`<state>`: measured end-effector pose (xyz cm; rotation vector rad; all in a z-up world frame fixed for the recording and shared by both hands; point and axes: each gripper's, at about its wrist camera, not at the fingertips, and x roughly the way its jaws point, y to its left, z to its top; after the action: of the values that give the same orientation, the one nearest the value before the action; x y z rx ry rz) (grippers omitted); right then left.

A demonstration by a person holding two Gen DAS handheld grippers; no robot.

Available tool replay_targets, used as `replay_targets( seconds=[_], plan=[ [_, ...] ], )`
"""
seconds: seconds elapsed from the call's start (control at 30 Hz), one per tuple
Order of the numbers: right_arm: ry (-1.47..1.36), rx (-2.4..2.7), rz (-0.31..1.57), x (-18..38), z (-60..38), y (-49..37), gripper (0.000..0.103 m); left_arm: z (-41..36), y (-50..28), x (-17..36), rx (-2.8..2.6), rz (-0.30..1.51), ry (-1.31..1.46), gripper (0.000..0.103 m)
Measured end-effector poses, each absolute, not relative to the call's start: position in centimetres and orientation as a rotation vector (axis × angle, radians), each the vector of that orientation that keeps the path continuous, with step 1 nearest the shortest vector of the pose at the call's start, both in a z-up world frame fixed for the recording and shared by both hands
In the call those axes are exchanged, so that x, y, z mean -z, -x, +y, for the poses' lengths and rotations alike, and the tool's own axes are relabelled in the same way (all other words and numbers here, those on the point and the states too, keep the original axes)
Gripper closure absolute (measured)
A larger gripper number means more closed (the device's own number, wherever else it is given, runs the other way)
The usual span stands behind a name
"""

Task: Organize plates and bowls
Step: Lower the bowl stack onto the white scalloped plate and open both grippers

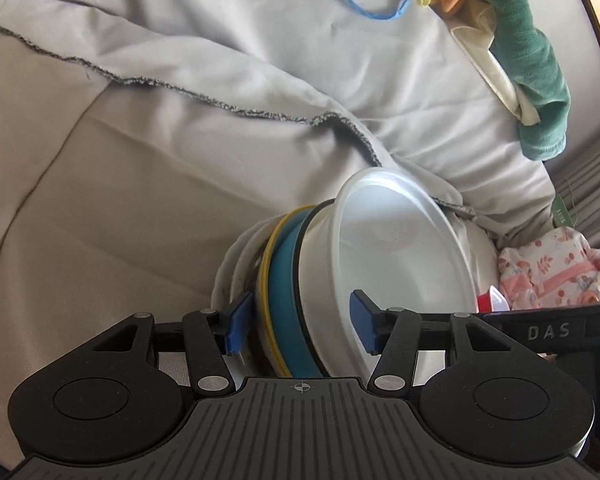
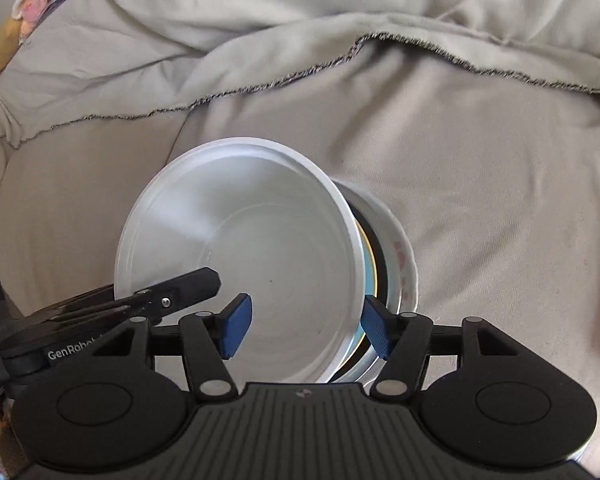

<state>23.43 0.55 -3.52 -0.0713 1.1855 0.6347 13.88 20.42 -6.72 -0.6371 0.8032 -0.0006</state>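
While tipped on edge against the sheet (image 1: 148, 184), stack (image 1: 300, 292) of bowl (image 2: 240, 264) and plates braced between both grippers: left (image 1: 300, 320) and right (image 2: 306, 330) each clamp it, apparently to keep it together.

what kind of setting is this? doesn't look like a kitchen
Probably a bedroom or living room, worked on a bed or couch, not a kitchen. The stack of bowls and plates sits on rumpled grey fabric with a raw hem, with a green garment and floral baby clothes lying nearby.
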Motion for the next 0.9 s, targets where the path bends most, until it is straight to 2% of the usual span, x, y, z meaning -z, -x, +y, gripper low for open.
replay_targets(
  seconds=[0.13, 0.2, 0.27, 0.3, 0.6, 0.7, 0.77, 0.83, 0.9],
  plan=[
    [0.116, -0.589, 1.121, 3.4, 0.5, -22.6, 0.042, 20.6, -12.9, 5.7, -0.055, 0.758, 0.600, 0.046],
    [0.212, -0.524, 1.028, 3.4, 0.9, -21.6, 0.042, 20.9, -12.7, 5.4, -0.048, 0.735, 0.615, 0.047],
    [0.303, -0.482, 0.935, 3.5, 1.3, -20.4, 0.042, 20.9, -12.2, 4.9, -0.032, 0.705, 0.616, 0.057],
    [0.323, -0.482, 0.907, 3.6, 1.4, -20.0, 0.041, 20.8, -12.1, 4.7, -0.026, 0.697, 0.611, 0.058],
    [0.209, -0.604, 1.040, 3.4, 2.3, -20.5, 0.040, 21.1, -12.6, 5.6, 0.010, 0.722, 0.652, 0.057],
    [0.244, -0.591, 1.026, 3.6, 2.8, -20.2, 0.040, 21.0, -12.7, 6.2, 0.028, 0.719, 0.665, 0.054],
    [0.227, -0.589, 1.041, 3.5, 2.4, -20.6, 0.040, 20.7, -12.7, 6.3, 0.058, 0.708, 0.665, 0.048],
    [0.196, -0.578, 1.055, 3.4, 1.9, -21.1, 0.040, 20.7, -12.8, 6.3, 0.089, 0.712, 0.672, 0.049],
    [0.173, -0.563, 1.062, 3.3, 1.4, -21.2, 0.040, 21.3, -12.7, 6.3, 0.110, 0.713, 0.705, 0.056]
  ],
)
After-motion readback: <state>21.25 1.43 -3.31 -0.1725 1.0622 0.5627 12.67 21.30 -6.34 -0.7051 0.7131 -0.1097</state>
